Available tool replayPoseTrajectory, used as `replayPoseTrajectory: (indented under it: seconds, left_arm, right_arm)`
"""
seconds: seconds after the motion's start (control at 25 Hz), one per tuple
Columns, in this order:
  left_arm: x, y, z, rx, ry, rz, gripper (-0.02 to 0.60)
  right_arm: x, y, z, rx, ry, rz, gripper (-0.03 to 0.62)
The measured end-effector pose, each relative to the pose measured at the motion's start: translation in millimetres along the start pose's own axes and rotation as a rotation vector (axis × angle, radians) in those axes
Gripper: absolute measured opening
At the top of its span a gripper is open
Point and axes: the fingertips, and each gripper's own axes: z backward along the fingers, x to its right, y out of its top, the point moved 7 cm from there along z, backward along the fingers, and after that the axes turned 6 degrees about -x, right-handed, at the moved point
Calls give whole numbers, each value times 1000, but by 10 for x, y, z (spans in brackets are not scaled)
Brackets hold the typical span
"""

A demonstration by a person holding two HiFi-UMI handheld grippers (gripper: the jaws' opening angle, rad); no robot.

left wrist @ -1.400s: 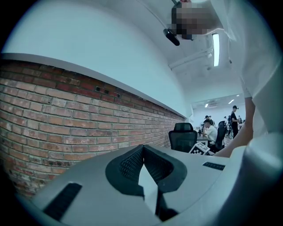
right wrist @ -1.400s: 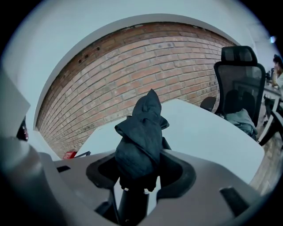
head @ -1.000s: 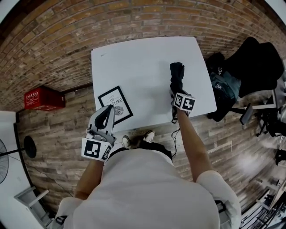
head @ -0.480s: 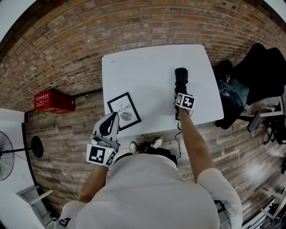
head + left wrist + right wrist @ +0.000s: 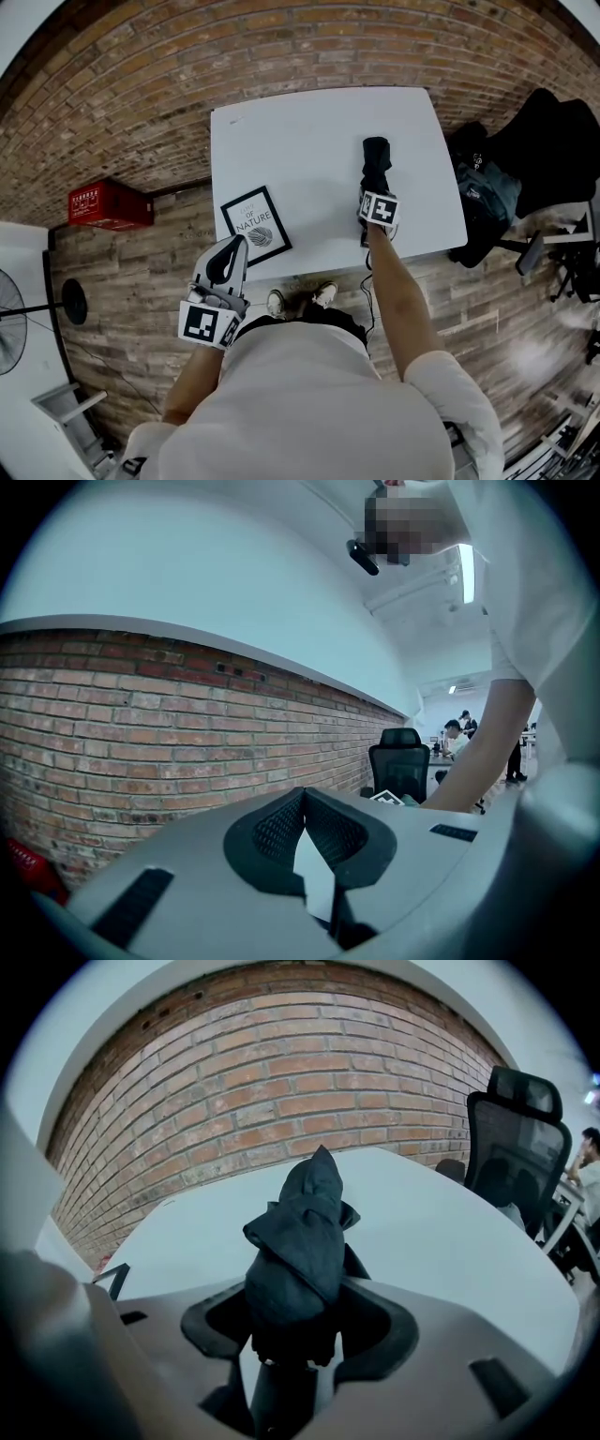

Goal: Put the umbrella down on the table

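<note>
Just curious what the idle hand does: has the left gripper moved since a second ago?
No: the left gripper still overlaps the framed picture's near-left edge.

The person wears a white short-sleeved T-shirt [image 5: 309, 403], with a strip of dark clothing [image 5: 302, 314] showing under its hem and pale low shoes [image 5: 323, 293] below that. The left gripper [image 5: 236, 246] is a rounded light grey plastic shell with narrow black slots. Its black jaws are lined with finely ribbed pads [image 5: 279, 829]. At its back sits a white cube with black square markers [image 5: 206, 323]. The right gripper [image 5: 373, 187] has the same grey shell, black jaws and a like marker cube [image 5: 380, 208]. Those jaws are opening, with the black folded umbrella [image 5: 305, 1232] between them.
</note>
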Motion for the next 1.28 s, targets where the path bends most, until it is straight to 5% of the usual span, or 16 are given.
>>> replayPoseTrajectory:
  seconds: [0.36, 0.52, 0.64, 1.28]
  left_arm:
    - [13, -22, 105, -2, 10, 0, 21]
    - [-14, -63, 163, 2, 8, 6, 21]
    - [-14, -66, 147, 12, -12, 4, 21]
    - [17, -10, 25, 86, -128, 1, 21]
  right_arm:
    - [33, -10, 9, -11, 33, 23, 254]
    - [-31, -24, 22, -40, 83, 110, 357]
    - [-83, -29, 133, -36, 82, 160, 367]
    - [300, -260, 825, 77, 38, -22, 367]
